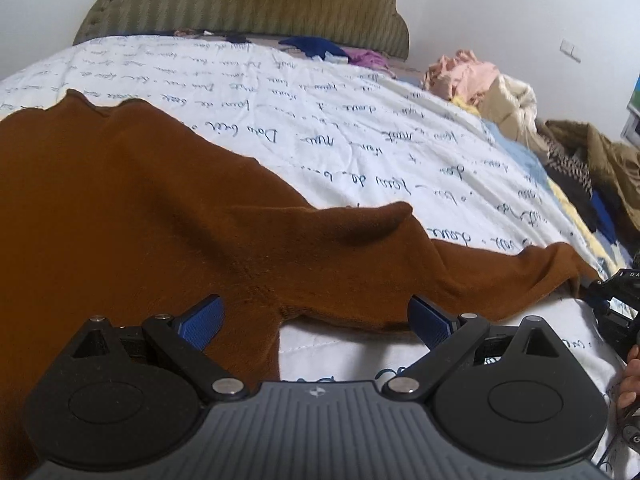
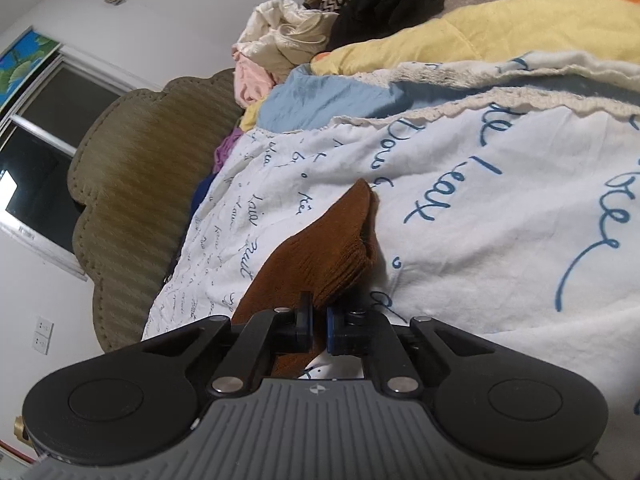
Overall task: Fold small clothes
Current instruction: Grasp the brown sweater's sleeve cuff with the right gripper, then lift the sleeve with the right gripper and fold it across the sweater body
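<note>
Brown knit garment (image 1: 120,208) lies spread on the bed, on a white quilt (image 1: 360,120) printed with blue handwriting. It covers the near left part of the quilt; one long part trails off to the right along the near edge.

Left hand-held gripper (image 1: 316,320): released, blue pads (image 1: 202,322) standing wide apart. The garment's lower edge lies between them, untouched by either pad as far as I can see.

Right hand-held gripper (image 2: 319,330): clenched on the garment's ribbed cuff (image 2: 332,256), the fabric pinched between the two pads and bunching up beyond them. This gripper also shows at the right edge of the left wrist view, with part of a person's hand (image 1: 630,380) beside it.

Padded olive headboard (image 1: 248,4) at the far end of the bed. Loose heap of other clothes (image 1: 480,80) along the far right side: pink, cream, black, patterned. Yellow and blue bedding (image 2: 460,36) under the quilt's fringe.
</note>
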Demonstrator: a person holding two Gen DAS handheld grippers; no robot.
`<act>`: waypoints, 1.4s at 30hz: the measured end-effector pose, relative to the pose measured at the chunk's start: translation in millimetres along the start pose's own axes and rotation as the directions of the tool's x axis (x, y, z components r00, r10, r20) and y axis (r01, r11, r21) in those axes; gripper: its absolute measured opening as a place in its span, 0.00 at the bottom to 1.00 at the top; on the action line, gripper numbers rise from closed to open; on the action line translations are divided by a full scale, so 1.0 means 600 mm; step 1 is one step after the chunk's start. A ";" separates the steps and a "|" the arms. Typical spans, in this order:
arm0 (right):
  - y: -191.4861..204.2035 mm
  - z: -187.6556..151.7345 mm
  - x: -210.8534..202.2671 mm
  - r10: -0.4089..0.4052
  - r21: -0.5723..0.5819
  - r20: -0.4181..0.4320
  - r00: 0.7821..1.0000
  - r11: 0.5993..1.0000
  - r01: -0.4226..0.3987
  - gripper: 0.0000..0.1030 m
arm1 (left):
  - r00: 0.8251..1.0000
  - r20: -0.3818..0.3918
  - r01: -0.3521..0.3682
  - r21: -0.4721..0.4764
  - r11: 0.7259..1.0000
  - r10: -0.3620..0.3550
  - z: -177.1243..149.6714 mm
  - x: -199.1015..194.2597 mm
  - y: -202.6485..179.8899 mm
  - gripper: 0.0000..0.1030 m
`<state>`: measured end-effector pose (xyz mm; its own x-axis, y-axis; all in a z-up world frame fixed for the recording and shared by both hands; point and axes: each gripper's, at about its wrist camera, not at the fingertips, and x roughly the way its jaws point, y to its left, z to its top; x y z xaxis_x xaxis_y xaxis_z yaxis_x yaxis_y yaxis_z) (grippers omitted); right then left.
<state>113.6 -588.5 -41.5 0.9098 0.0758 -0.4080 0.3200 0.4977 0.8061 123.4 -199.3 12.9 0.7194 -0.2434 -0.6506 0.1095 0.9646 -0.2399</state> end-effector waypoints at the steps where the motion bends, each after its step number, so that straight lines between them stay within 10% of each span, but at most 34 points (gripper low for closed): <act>1: 0.004 -0.001 -0.001 0.008 -0.014 0.006 1.000 1.000 -0.008 0.11 | 1.000 0.004 -0.008 0.003 1.000 0.008 -0.002 -0.001 -0.001 0.96; 11: 0.119 0.004 -0.046 0.186 -0.180 0.032 0.982 0.968 -0.177 0.11 | 0.998 -0.031 -0.047 0.132 0.990 0.052 -0.001 0.015 -0.040 0.96; 21: 0.239 -0.009 -0.077 0.285 -0.287 -0.023 0.958 0.916 -0.279 0.11 | 0.991 -0.008 -0.135 0.066 0.989 0.136 0.064 0.017 0.016 0.96; 27: 0.267 -0.026 -0.082 0.406 -0.178 -0.100 0.909 0.891 -0.417 0.11 | 0.983 -0.103 -0.152 -0.003 0.988 0.151 0.087 0.062 0.052 0.96; 36: 0.345 -0.094 -0.062 0.472 -0.163 -0.210 0.856 0.847 -0.507 0.11 | 0.979 -0.090 -0.163 0.178 0.970 0.181 0.072 0.098 -0.006 0.96; 42: 0.413 -0.151 -0.043 0.494 -0.171 -0.285 0.821 0.817 -0.551 0.11 | 0.991 -0.116 -0.053 0.146 0.988 0.070 0.077 0.090 0.014 0.97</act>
<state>145.5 -388.5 130.1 0.8302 0.5544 -0.0585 -0.2853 0.5126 0.8098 194.8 -199.5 9.3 0.6408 -0.1855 -0.7450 0.1706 0.9805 -0.0974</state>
